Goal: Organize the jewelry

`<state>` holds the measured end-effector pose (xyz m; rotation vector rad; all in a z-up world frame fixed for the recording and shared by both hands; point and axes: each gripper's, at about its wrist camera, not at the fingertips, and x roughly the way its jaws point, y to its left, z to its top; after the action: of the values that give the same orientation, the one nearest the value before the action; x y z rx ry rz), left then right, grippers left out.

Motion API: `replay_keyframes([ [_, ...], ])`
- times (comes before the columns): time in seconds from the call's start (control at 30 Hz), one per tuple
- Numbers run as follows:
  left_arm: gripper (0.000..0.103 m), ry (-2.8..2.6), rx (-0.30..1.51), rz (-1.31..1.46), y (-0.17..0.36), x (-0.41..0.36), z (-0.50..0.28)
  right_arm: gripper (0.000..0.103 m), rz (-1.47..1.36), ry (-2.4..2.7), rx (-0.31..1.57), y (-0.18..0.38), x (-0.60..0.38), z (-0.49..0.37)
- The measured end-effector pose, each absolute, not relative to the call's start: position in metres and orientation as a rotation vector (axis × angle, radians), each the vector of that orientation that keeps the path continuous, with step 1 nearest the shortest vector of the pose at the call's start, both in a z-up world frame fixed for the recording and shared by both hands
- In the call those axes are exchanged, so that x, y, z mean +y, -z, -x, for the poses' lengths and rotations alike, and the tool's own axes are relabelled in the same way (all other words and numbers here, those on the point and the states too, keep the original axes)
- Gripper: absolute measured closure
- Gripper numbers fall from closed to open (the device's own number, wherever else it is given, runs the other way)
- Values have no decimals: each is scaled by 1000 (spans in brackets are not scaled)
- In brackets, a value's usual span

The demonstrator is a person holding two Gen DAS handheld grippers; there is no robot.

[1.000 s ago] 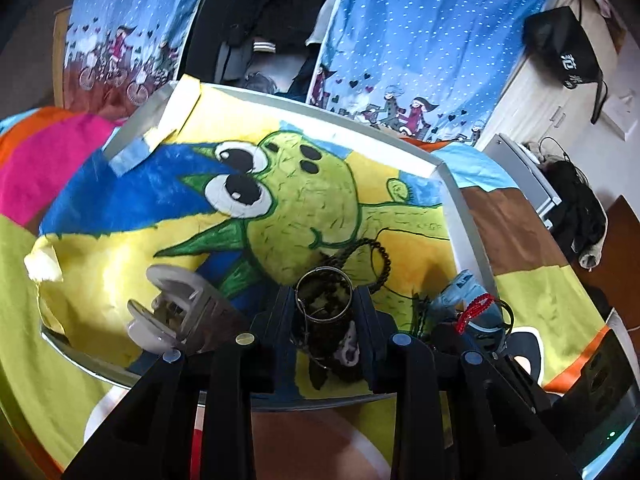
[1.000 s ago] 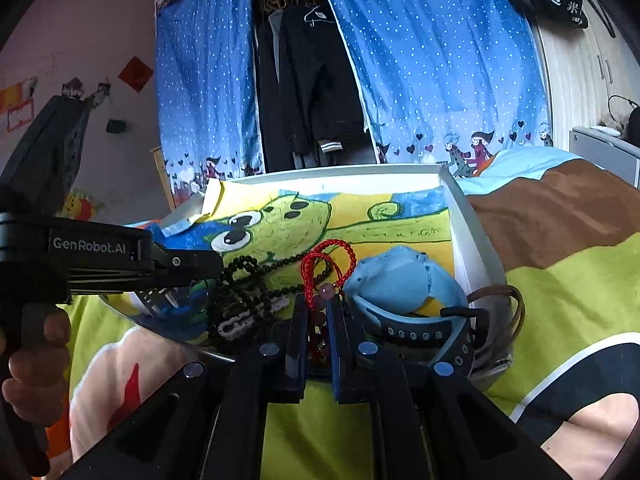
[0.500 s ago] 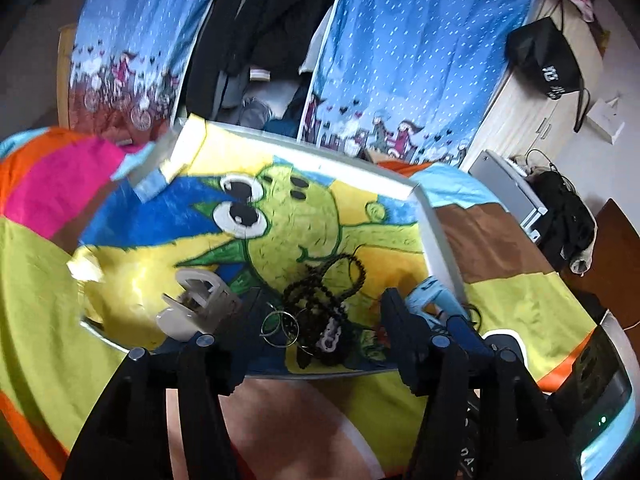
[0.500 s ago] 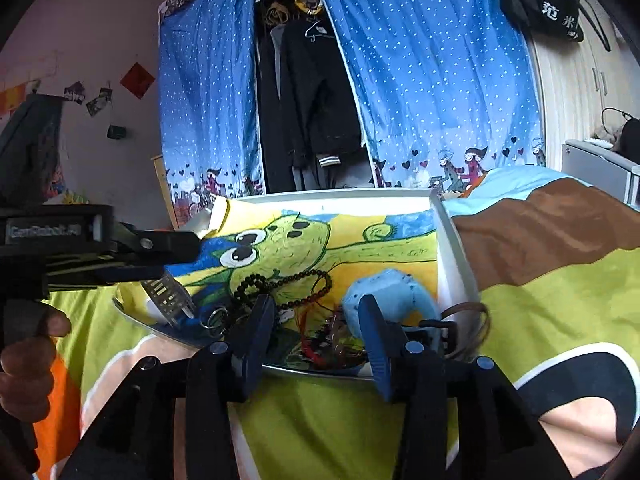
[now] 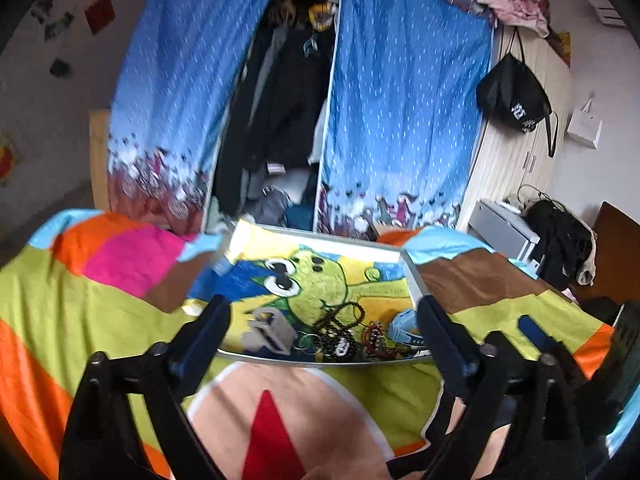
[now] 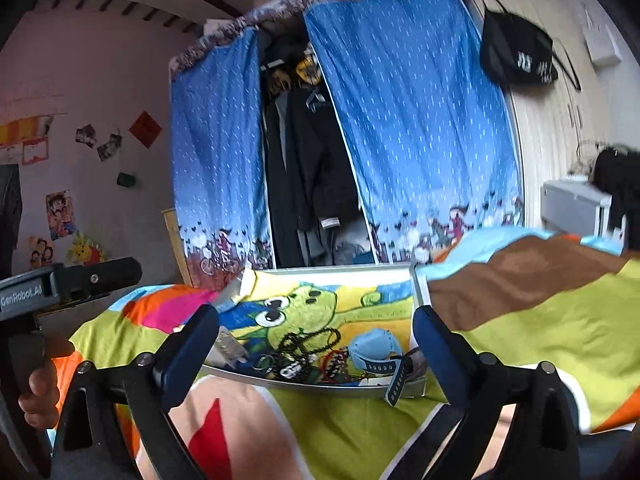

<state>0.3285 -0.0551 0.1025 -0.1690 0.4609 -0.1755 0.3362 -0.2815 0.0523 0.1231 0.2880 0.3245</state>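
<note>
Jewelry lies bunched along the near edge of a shallow white tray (image 5: 412, 276), ahead of both sets of tongs and touched by neither. From the left gripper (image 5: 324, 316), a black bead necklace (image 5: 340, 320) sits straight ahead between its fingers, a grey hair claw (image 5: 266, 330) toward its left finger, a keyring (image 5: 306, 338) between the 2, red bead bracelets (image 5: 374, 338) and a blue watch (image 5: 402, 326) toward its right finger. The pile looks gathered at 1 end, probably so each piece is within short reach (the far half of the tray shows only its cartoon lining).

The right gripper (image 6: 316, 336) frames the same heap; the watch (image 6: 376, 350) lies before its right finger, its strap running toward the tongs and hanging over the tray's near rim. The necklace's loop stretches away from the tongs, long axis slanting right. The claw's axis I cannot tell through the blur.

Both tongs are released, jaws spread wide, gripping nothing. A hand (image 6: 38, 392) holds the left tool's handle over the patchwork bedspread (image 5: 80, 312).
</note>
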Motion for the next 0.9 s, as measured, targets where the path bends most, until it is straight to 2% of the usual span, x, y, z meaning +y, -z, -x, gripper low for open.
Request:
replay_keyframes([
  [0.37, 5, 125, 361, 130, -109, -35, -225, 0, -97, -276, 191, -75, -277, -229],
  [0.9, 5, 71, 341, 94, -72, -9, -93, 0, -115, -214, 116, -49, -258, -100],
])
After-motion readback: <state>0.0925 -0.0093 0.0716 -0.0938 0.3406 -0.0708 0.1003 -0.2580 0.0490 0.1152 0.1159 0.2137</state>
